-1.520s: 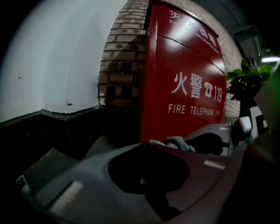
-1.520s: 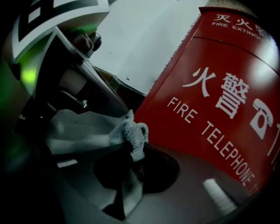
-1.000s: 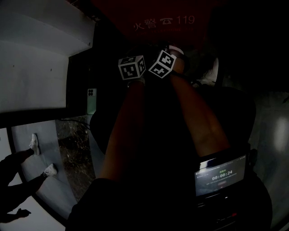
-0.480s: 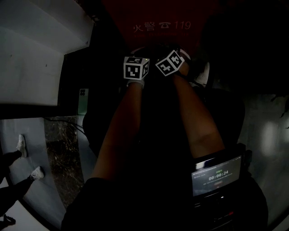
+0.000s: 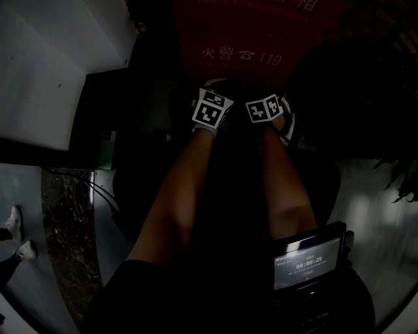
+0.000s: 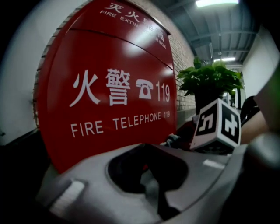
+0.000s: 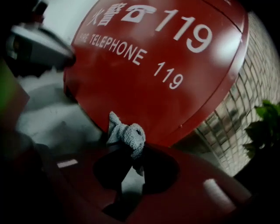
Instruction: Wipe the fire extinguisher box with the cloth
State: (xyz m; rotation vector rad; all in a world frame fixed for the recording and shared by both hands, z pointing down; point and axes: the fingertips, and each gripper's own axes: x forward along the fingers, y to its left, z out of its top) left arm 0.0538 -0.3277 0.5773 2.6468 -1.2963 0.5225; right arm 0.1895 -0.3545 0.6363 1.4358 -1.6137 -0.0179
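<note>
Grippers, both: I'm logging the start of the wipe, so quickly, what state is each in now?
Left gripper: closed, nothing between its jaws.
Right gripper: closed on the small grey terry cloth.

The red fire extinguisher box (image 6: pixel 109 65) fills the left and middle, its front curved by the wide lens and glossy with reflections. White Chinese characters, a telephone symbol and "119" run across it, with "FIRE TELEPHONE 119" beneath. The left gripper (image 6: pixel 151 175) sits low in front of the box, its grey body around a dark opening where the jaws stand together. To the right, the marker cube (image 6: pixel 216 127) of the right gripper is near the box's lower corner. Behind it, a leafy potted plant (image 6: pixel 210 81) stands by a brick wall (image 6: pixel 183 57), under a lit ceiling light (image 6: pixel 216 3).
</note>
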